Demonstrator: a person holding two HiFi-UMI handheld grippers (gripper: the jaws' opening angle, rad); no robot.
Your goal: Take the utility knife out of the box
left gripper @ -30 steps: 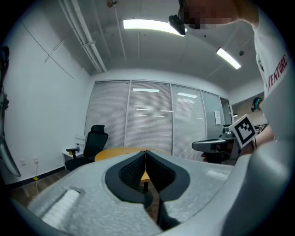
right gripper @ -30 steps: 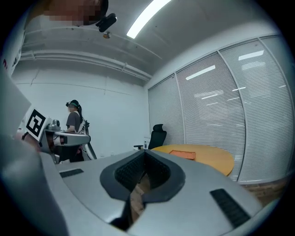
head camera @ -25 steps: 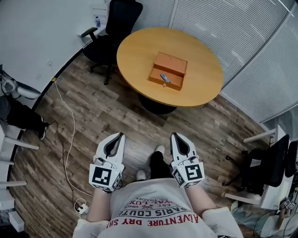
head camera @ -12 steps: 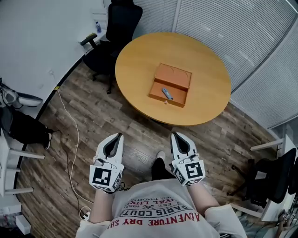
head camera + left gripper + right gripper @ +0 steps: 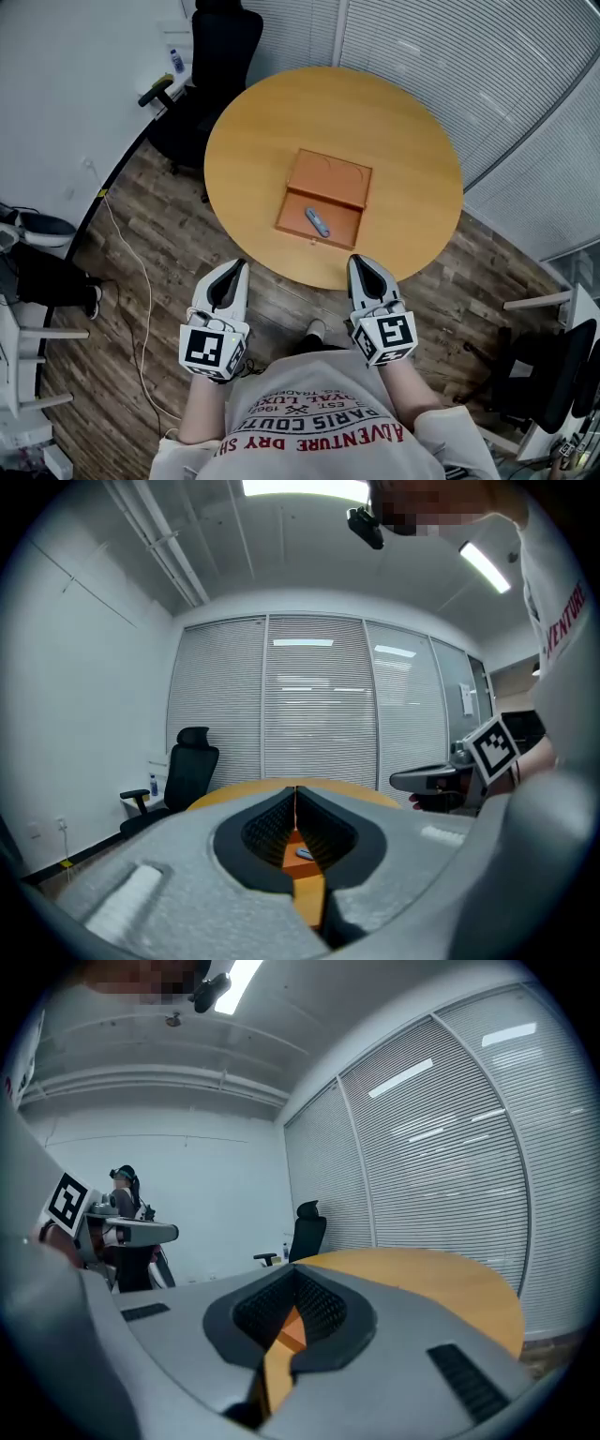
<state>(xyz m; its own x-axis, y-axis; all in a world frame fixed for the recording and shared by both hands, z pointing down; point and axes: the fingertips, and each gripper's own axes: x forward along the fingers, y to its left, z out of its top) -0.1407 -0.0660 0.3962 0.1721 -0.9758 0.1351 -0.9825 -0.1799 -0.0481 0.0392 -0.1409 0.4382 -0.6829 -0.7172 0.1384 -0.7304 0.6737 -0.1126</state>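
An orange box (image 5: 322,199) lies open on the round wooden table (image 5: 394,122), its lid folded back away from me. A grey utility knife (image 5: 317,222) rests in the tray half nearer to me. My left gripper (image 5: 237,266) is shut and empty, held short of the table's near edge, left of the box. My right gripper (image 5: 360,262) is shut and empty too, its tips close to the table's near edge. Through the left gripper's jaws the box (image 5: 302,852) and knife (image 5: 305,853) show far ahead. The right gripper view catches only a sliver of the box (image 5: 291,1327).
A black office chair (image 5: 202,66) stands at the table's far left. A white cable (image 5: 127,253) trails over the wooden floor on the left. Another black chair (image 5: 553,375) sits at the right. White blinds (image 5: 487,66) run behind the table.
The table and box have come nearer in the head view. Both grippers have advanced towards the table, still shut and side by side.
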